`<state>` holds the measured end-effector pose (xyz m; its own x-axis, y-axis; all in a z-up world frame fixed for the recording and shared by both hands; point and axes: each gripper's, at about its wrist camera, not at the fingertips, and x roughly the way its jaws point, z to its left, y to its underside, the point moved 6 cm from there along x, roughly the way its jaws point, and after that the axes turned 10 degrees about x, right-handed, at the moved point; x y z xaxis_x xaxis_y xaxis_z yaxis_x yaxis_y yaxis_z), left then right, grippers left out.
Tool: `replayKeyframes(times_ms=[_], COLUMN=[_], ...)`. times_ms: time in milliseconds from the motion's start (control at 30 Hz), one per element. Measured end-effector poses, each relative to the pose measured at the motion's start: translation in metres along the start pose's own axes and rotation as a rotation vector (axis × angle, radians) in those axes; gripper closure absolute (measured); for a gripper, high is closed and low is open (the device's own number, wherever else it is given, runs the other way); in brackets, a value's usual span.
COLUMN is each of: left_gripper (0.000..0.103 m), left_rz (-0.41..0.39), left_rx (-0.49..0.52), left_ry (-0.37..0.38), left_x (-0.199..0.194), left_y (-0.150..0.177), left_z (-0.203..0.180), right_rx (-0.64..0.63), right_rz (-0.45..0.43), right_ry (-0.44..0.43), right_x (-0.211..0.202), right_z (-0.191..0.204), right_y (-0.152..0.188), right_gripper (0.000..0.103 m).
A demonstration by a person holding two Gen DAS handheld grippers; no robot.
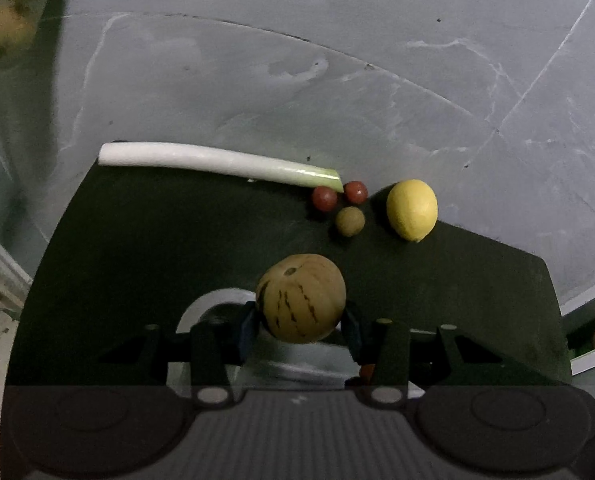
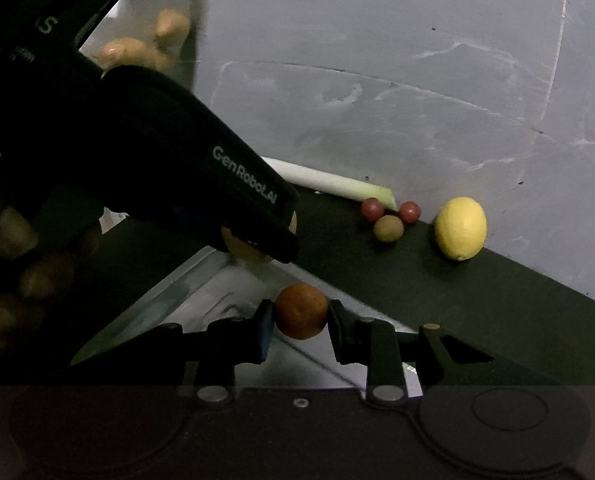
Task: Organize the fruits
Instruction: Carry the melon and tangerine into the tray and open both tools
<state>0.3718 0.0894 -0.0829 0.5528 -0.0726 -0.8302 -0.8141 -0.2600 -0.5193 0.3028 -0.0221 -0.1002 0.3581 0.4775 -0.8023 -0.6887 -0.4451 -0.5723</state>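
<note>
Striped melon point(image 1: 300, 303) gripped in left fingers point(image 1: 246, 326), stem end up-left; orange point(image 2: 301, 317) clamped by right fingers point(image 2: 266, 330); lemon point(image 1: 412, 210) tip-down at mat edge.

Your right gripper point(image 2: 300, 320): clamped on an orange point(image 2: 301, 317).
Ahead of it, to the right: lemon point(image 2: 460, 228).
Left of it: your other gripper point(image 2: 257, 216).

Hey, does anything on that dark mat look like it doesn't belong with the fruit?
Yes, the leek stalk along the mat's far edge. It is a vegetable, lying beside two red fruits, a brown one and a lemon.
</note>
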Motion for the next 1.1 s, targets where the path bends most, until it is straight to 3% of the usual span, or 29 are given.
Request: replayKeyframes(times_ms=[533,1100], left_gripper=[0.055,0.055], left_rz=[0.038,0.082], left_rx=[0.035,0.072], left_ry=[0.010,0.032], left_x=[-0.023,-0.042], left_y=[0.039,0.070], left_z=[0.021,0.026], right_rx=[-0.027,-0.140], right_rz=[0.049,0.082], right_ry=[0.002,-0.006], right_x=[-0.013,-0.015], right_z=[0.033,0.058], right_y=[0.037,0.054], right_gripper=[0.072,0.072])
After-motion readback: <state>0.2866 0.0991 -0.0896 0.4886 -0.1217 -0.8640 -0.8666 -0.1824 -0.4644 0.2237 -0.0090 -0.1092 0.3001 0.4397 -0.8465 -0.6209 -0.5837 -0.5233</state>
